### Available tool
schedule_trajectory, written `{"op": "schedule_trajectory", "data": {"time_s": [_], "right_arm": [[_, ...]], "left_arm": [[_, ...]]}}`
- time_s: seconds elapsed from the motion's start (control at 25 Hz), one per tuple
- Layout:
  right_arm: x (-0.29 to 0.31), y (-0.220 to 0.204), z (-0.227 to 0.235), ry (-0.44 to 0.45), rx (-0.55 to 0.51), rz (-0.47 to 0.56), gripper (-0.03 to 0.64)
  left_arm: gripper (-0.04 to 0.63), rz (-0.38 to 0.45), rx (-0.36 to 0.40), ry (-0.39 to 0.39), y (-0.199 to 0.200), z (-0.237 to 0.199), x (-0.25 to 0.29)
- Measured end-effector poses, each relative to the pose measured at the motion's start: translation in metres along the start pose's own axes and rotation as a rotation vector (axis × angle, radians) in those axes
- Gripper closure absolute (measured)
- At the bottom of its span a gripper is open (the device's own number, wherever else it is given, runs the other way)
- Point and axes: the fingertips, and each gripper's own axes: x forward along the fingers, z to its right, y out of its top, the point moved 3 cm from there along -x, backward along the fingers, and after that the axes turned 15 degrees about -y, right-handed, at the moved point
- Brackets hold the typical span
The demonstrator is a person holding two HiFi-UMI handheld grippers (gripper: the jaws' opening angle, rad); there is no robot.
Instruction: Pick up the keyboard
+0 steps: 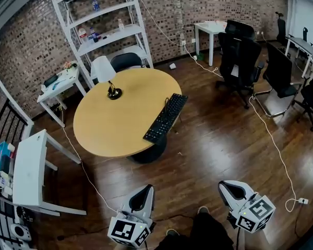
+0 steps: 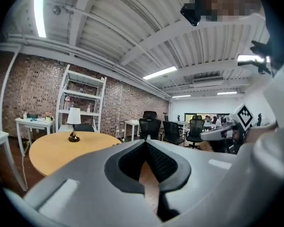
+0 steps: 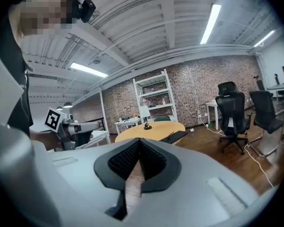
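A black keyboard lies slantwise on the right part of a round wooden table, one end reaching the table's edge. The right gripper view shows the keyboard far ahead on the table. My left gripper is shut and empty, held low over the wooden floor well short of the table. My right gripper is also shut with nothing in it, off to the right at the same distance. In their own views the left gripper and the right gripper show closed jaws.
A white-shaded lamp stands at the table's far side. A white shelf lines the brick wall, and a white bench stands at the left. Black office chairs stand at the right. A white cable runs across the floor.
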Motion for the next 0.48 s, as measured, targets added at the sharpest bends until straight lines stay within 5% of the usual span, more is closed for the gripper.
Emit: {"op": "schedule_trajectory", "data": {"time_s": [0.48], "right_arm": [[0.144, 0.048, 0.133, 0.172, 0.000, -0.043, 0.615]], "left_arm": [[0.594, 0.022, -0.047, 0.112, 0.019, -0.058, 0.171]]}}
